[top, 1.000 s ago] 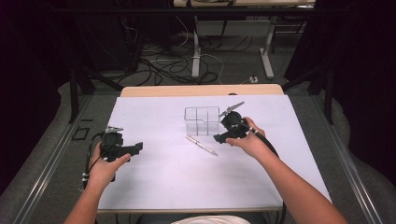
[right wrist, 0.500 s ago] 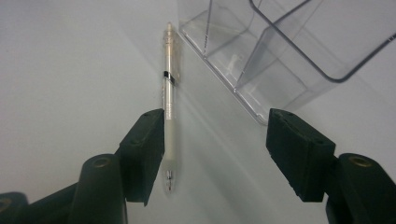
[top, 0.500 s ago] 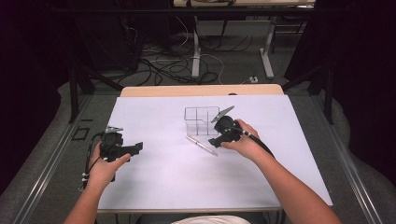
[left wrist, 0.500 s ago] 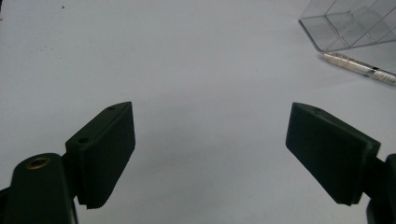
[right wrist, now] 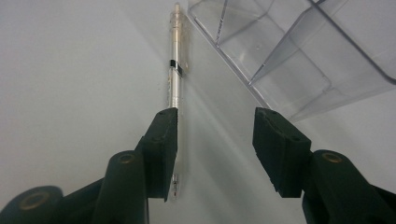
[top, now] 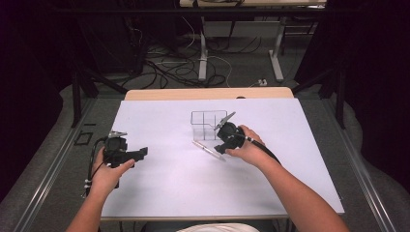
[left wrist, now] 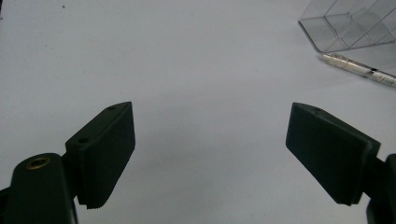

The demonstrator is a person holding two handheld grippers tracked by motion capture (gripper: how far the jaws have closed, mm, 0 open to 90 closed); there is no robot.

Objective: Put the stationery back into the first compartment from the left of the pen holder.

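Observation:
A clear pen [top: 208,149] lies on the white table [top: 169,193], just in front of a clear compartment box [top: 205,123]. My right gripper [top: 221,146] is low over the pen's near end. Its jaws have just been closing. In the right gripper view the pen [right wrist: 175,70] runs along the inner edge of the left jaw, partly hidden behind it. My right gripper [right wrist: 215,149] has a wide gap left, and the other pad is off the pen. The box [right wrist: 289,51] stands just right of it. My left gripper [top: 142,153] stays open and empty at the left [left wrist: 210,158].
The left gripper view has the pen [left wrist: 359,71] and the box [left wrist: 350,23] far off at the upper right. Bare white table lies between the two hands. Beyond the wooden far edge [top: 208,93] are cables and desk legs on the floor.
My right hand has moved left and down from beside the box to the pen. The left hand has kept still.

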